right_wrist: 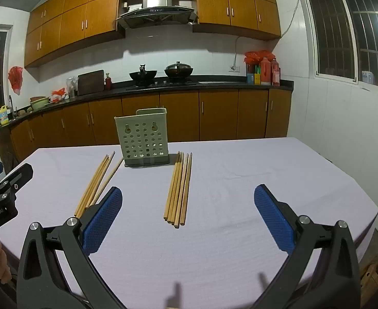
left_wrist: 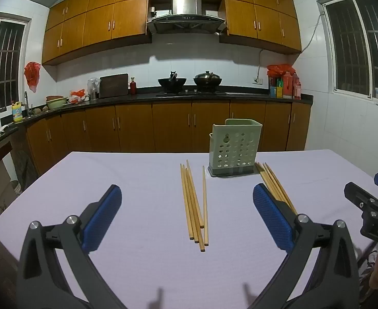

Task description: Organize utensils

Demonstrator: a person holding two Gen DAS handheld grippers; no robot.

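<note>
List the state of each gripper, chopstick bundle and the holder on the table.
left gripper: open, holding nothing.
right gripper: open, holding nothing.
left chopstick bundle: lying flat, loosely fanned on the table.
right chopstick bundle: lying flat, tidy, beside the holder.
green utensil holder: upright; nothing sticks out of its top.

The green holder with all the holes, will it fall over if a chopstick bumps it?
The green holder probably tips fairly easily: it stands tall and narrow and looks like light plastic. Its darker base may steady it slightly. I can't see anything inside weighing it down.
</note>
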